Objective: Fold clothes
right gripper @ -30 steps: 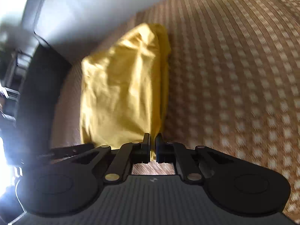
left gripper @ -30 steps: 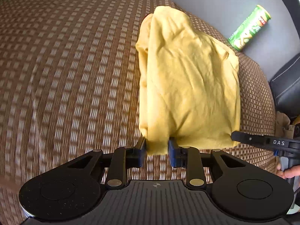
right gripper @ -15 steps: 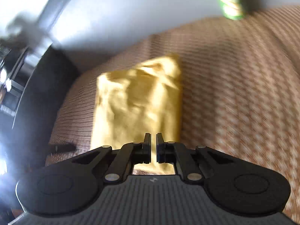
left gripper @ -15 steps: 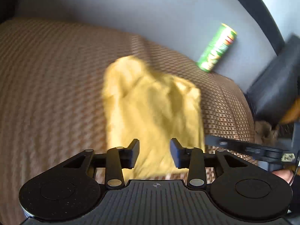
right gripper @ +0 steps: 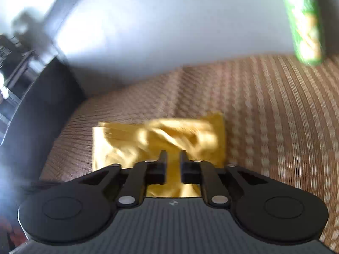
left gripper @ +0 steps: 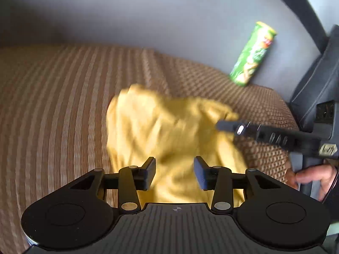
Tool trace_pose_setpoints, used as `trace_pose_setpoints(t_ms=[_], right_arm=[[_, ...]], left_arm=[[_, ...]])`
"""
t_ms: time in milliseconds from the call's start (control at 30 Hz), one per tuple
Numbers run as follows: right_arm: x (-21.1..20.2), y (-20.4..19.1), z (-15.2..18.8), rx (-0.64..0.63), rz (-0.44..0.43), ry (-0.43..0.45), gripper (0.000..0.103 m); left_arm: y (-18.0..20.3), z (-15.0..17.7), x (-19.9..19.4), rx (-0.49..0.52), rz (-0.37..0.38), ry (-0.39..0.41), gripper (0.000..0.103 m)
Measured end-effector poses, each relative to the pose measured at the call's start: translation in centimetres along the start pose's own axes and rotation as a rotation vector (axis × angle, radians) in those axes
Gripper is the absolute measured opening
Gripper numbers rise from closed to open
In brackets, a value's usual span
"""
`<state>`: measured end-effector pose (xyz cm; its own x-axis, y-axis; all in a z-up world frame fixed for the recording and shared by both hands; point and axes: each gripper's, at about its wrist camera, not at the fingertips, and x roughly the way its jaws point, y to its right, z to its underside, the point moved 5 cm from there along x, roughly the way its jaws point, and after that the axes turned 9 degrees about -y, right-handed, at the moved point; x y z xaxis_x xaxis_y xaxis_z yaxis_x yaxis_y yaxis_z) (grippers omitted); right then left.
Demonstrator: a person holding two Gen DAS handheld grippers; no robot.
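- Yellow garment (left gripper: 169, 131) lies folded on the woven brown mat (left gripper: 53, 105), near the grey wall.
- Green snack can (left gripper: 253, 54) leans on the wall beyond the garment.
- Left gripper (left gripper: 174, 172) has just been opening, wide, empty above the garment.
- Right gripper (right gripper: 173, 163) has just been opening, narrow gap, gripping nothing.

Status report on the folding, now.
Left gripper open, right gripper just opening, both empty. Yellow cloth folded on the bed. Green can clear.

Folded garment (left gripper: 169, 131): plain mustard yellow. Bed cover (left gripper: 59, 105): brown, woven in a pale tan check. Snack can (left gripper: 253, 54): green with yellow and red print; wall (left gripper: 148, 10) pale grey; both grippers (left gripper: 174, 174) (right gripper: 172, 165) black.
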<state>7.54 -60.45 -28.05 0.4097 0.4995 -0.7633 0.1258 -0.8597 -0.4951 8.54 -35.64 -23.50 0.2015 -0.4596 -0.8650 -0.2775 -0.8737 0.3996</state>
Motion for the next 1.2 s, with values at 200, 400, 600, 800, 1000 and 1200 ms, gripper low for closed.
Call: trace_pose_setpoints(t_ms=[200, 400, 600, 800, 1000, 1200], right_arm=[[2.1, -0.1, -1.1, -0.072, 0.023, -0.059, 0.020], [5.1, 2.2, -4.0, 0.000, 0.070, -0.021, 0.018], [4.0, 3.4, -5.3, 0.074, 0.081, 0.018, 0.024], [-1.9, 2.1, -2.3, 0.084, 0.053, 0.060, 0.044], [-1.2, 2.7, 2.6, 0.178, 0.045, -0.027, 0.046], [1.4, 3.5, 3.1, 0.265, -0.035, -0.008, 0.050]], left_arm=[[-0.3, -4.6, 2.5, 0.010, -0.029, 0.023, 0.056], [-3.6, -4.7, 5.6, -0.030, -0.051, -0.036, 0.048], [-3.7, -4.9, 2.0, -0.088, -0.054, 0.006, 0.057], [-4.5, -1.0, -2.3, -0.137, -0.071, 0.036, 0.075], [-6.3, 0.2, 0.4, -0.254, -0.056, -0.021, 0.075], [-6.1, -0.8, 2.1, -0.284, 0.025, -0.018, 0.078]])
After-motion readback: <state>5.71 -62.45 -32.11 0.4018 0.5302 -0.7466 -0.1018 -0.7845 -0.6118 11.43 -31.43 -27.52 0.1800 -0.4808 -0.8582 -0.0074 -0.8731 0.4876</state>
